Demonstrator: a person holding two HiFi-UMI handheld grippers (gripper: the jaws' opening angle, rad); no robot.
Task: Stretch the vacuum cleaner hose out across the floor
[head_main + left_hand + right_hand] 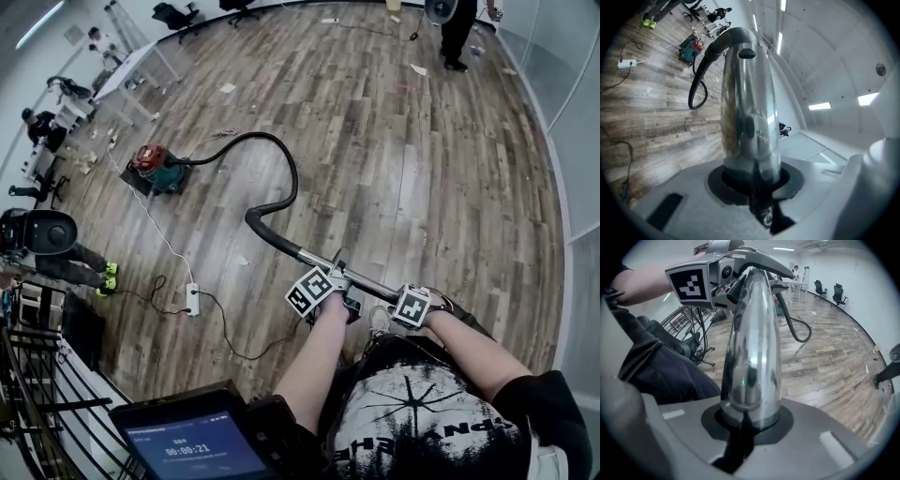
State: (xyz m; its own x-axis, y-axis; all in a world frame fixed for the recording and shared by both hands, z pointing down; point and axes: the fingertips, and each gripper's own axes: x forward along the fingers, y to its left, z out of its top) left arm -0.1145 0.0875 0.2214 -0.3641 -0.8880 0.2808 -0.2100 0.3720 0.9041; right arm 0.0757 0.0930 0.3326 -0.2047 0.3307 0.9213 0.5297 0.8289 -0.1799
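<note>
Wood-plank floor fills the big open room, and I take the red and teal vacuum cleaner standing on it as my mark. From the vacuum cleaner's side the black hose runs out over the boards. It rises in an arc away from the machine, then bends back in a loose S, so it lies curved rather than straight. Its far end, well apart from the vacuum cleaner and close to my body, joins a shiny metal tube.

Both tools are on that tube. My left hand-held gripper pinches it on the stretch nearer the vacuum cleaner, the jaws pressed against the metal on either side. My right hand-held gripper pinches the same tube further from the vacuum cleaner, just beside the left one, and tilts steeply down along it. In the right gripper view the left tool's marker cube shows higher up the tube, with the hose curling off beyond it.

A white cable leads from the vacuum cleaner to a power strip lying on the floor on my side of the machine. Far beyond the vacuum cleaner, at the room's other end, a person stands.
</note>
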